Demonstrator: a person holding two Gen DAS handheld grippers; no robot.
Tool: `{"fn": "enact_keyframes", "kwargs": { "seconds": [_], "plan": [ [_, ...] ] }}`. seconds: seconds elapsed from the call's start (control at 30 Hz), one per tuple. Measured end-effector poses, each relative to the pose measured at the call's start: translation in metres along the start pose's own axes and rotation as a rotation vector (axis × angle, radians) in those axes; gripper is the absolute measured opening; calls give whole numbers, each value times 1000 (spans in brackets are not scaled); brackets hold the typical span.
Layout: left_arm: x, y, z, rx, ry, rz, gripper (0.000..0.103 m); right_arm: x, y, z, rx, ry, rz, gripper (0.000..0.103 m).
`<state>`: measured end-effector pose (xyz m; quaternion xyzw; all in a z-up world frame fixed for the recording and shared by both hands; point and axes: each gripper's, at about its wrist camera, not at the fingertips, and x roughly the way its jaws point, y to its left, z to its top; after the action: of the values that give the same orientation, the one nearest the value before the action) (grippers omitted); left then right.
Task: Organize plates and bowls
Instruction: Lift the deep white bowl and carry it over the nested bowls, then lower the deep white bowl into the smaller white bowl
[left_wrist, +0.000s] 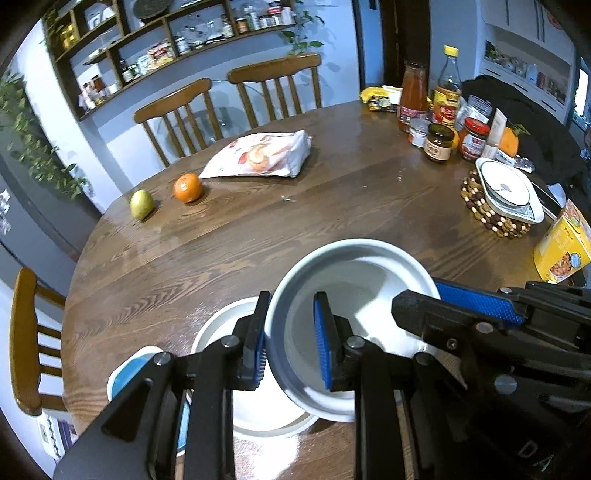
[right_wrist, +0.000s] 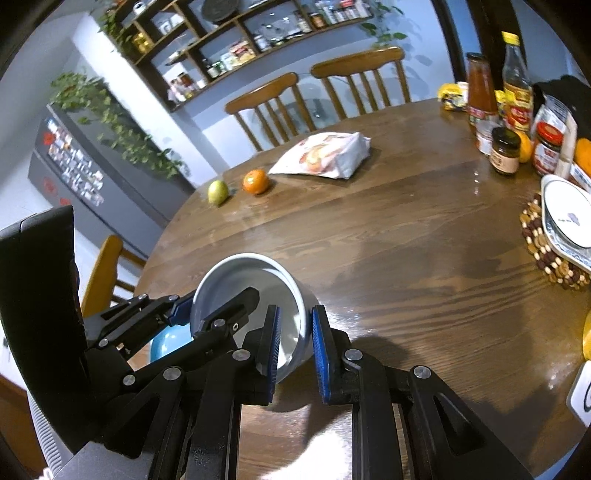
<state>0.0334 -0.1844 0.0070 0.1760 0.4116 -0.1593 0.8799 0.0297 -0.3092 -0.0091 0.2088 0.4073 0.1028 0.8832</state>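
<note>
Both grippers are pinching the grey-white ceramic bowl (left_wrist: 354, 291) by opposite rim walls, left gripper (left_wrist: 295, 343) and right gripper (right_wrist: 295, 339), holding it tilted above the white round plate (left_wrist: 221, 332) near the table's near edge. Stacking step, probably; next move calls for levelling and lowering.

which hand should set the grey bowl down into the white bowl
Left: the left gripper has its jaws on the grey bowl wall directly above the white bowl; the right gripper grips the far side.

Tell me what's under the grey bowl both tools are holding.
Below the grey bowl sits a white plate, with a blue dish beside it. The bowl and tools cover part of the plate.
</note>
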Motion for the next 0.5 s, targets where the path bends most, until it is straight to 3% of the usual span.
{"fn": "enact_keyframes", "kwargs": {
  "seconds": [0.5],
  "plan": [
    [-1, 33, -25, -91, 42, 57, 20, 22, 33, -11, -75, 71, 59, 20]
  ]
}}
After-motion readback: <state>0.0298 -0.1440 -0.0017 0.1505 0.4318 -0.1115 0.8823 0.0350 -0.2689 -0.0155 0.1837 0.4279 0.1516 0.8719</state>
